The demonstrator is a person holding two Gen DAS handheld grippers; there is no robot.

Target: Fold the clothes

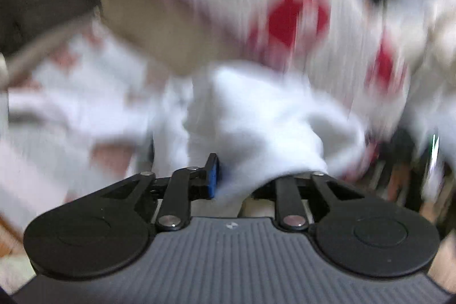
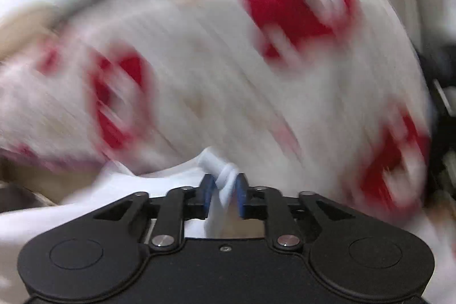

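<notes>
**Both tongs on the red-and-white garment**

The white garment (image 2: 216, 81) with red patches hung blurred in front of both tongs. The right tongs (image 2: 225, 191) were clamped on a bunched white fold. White cloth lay between the left tongs (image 1: 256, 178), hiding one pad; I could not tell whether they gripped it.

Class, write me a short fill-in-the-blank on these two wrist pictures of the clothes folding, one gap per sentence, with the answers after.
1. The white garment carries patches coloured ____.
2. A bunched fold of white cloth sits between the blue pads of the ____ claw.
3. In the left wrist view, white cloth hides one finger of the left claw; the pad that shows is coloured ____.

Missing words: red; right; blue
</notes>
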